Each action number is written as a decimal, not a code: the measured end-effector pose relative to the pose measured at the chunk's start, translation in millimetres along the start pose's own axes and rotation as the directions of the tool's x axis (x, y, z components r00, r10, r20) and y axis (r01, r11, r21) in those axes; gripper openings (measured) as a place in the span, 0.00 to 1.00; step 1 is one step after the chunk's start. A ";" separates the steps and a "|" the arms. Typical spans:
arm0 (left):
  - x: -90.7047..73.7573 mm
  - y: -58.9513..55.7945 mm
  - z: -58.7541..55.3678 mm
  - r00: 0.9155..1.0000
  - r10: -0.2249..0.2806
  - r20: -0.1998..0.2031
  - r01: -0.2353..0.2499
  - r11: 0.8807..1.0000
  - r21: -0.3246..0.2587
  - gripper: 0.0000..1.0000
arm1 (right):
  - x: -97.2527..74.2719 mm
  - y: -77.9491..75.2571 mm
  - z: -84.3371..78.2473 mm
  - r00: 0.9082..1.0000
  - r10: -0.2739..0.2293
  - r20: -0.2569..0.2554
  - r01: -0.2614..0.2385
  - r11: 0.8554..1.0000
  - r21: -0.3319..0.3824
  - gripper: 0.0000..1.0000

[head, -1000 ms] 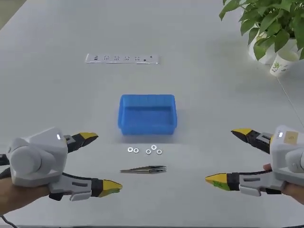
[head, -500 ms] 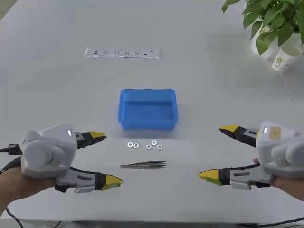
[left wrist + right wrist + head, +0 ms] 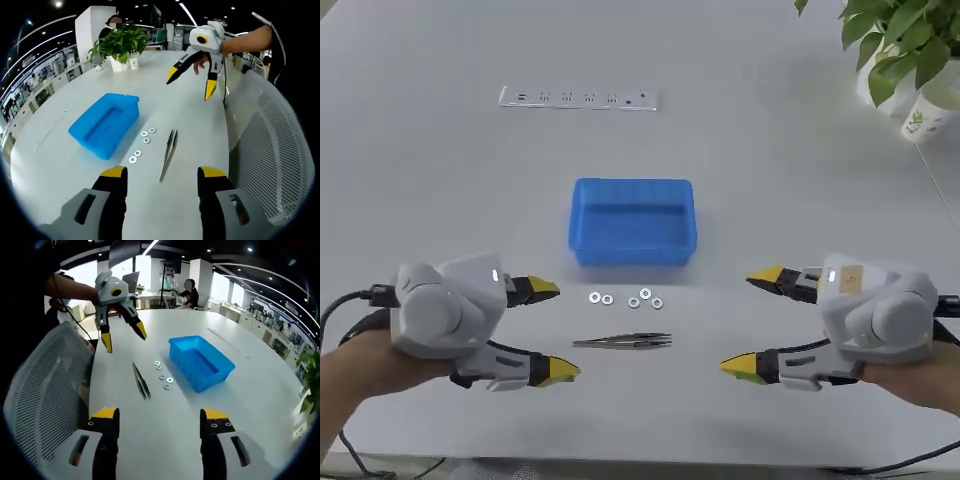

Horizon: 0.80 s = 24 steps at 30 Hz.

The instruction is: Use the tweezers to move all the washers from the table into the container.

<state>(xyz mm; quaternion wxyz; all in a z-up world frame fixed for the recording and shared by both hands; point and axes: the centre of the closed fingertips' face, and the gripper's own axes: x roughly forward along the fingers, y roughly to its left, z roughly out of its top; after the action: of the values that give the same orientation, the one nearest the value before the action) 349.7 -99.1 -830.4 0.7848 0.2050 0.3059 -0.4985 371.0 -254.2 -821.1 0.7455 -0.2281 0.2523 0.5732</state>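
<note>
the left gripper [image 3: 563, 330] and right gripper [image 3: 740, 323] hover with fingers spread wide, pinching nothing. the tweezers [image 3: 622, 342] lie on the worktop [image 3: 770, 150] between the two sets of fingers, five washers [image 3: 633, 301] just beyond them, the blue container [image 3: 633, 222] farther on.

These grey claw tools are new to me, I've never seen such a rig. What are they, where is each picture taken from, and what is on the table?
They are hand-held two-jaw grippers, one in each of the person's hands. The left gripper and right gripper are both open and hold nothing. The wide picture comes from a camera on the person's head. Each round picture comes from a camera riding on one gripper, looking along its jaws. On the white table lie tweezers, five small washers just beyond them, and a blue container behind those. A power strip and a potted plant sit farther back.
</note>
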 end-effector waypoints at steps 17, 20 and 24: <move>22.3 0.0 -14.1 0.993 -0.060 -0.098 0.068 0.994 0.082 0.35 | 35.6 10.1 7.2 0.996 0.085 -0.016 -0.086 0.995 -0.059 0.51; 25.4 -0.1 -15.8 0.992 -0.066 -0.111 0.076 0.993 0.090 0.32 | 41.0 12.5 7.8 0.995 0.099 -0.019 -0.100 0.993 -0.065 0.49; 30.1 0.4 -21.6 0.987 -0.073 -0.142 0.088 0.990 0.108 0.28 | 49.2 16.2 9.5 0.992 0.122 -0.026 -0.124 0.989 -0.079 0.46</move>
<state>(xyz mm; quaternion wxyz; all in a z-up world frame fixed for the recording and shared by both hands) 353.7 -105.2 -866.8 0.7281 0.2708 0.3385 -0.5311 367.1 -208.0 -846.0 0.6962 -0.2482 0.2505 0.6252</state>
